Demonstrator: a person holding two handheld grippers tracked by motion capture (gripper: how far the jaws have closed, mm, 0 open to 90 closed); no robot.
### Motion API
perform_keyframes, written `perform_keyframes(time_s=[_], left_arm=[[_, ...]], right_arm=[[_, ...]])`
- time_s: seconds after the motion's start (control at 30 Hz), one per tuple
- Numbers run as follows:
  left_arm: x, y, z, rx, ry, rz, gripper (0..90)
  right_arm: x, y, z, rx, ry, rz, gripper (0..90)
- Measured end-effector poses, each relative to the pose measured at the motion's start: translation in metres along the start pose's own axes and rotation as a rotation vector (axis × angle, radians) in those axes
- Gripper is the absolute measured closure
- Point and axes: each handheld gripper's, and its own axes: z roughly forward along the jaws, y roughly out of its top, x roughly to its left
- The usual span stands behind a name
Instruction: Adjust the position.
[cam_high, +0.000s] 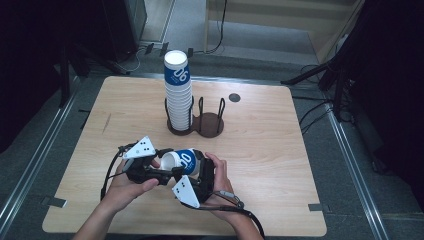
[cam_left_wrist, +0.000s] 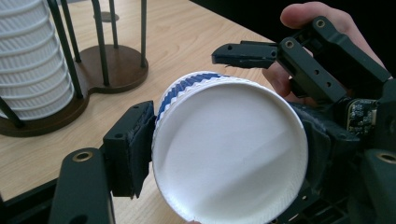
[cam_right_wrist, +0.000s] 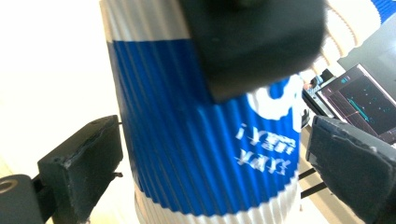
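Between the jaws of the left gripper (cam_high: 169, 172) a single paper cup (cam_high: 182, 161) lay on its side above the desk (cam_high: 260, 150), clenched across its rim, with its open mouth turned toward that gripper's own camera and its white inside showing (cam_left_wrist: 229, 149). One black pad pressed the ribbed wall beside the rim (cam_left_wrist: 135, 149); the other sat behind the far edge of the cup. Around the blue ribbed middle of the same cup stood the jaws of the right gripper (cam_right_wrist: 210, 172), released: in the right gripper view a clear gap showed between each pad and the blue wall (cam_right_wrist: 196, 140), so that only the left gripper carried the cup. Beyond the jaws, well apart from both hands, a tall stack of like cups (cam_high: 178, 92) stood in one ring of a dark wooden holder (cam_high: 207, 125), and the second ring beside it held nothing. As a judgement, the handover from right to left looked finished, with the cup passed and the right grip let go. What remained was to draw the right gripper clear, turn the cup upright or mouth-down as the stack required, and carry it to the holder; nothing had yet been set in the vacant ring.
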Motion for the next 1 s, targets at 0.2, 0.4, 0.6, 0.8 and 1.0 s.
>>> perform_keyframes(time_s=[0.2,0.4,0.6,0.8,1.0], left_arm=[[0.001,-0.001,-0.001,-0.039,0.046,0.010,28.8],[0.003,-0.002,-0.005,-0.097,0.121,0.028,28.8],[0.004,-0.002,-0.009,-0.132,0.149,0.025,28.9],[0.007,-0.003,-0.012,-0.180,0.202,0.019,28.9],[0.010,-0.005,-0.011,-0.232,0.192,0.007,28.9]], right_arm=[[-0.008,0.002,-0.003,-0.008,0.008,0.050,2.1],[-0.017,0.004,-0.008,-0.035,0.007,0.092,1.0],[-0.027,0.004,-0.010,-0.039,-0.018,0.155,1.1],[-0.034,0.006,-0.012,-0.041,-0.059,0.225,1.1],[-0.037,0.005,-0.010,-0.019,-0.118,0.275,2.0]])
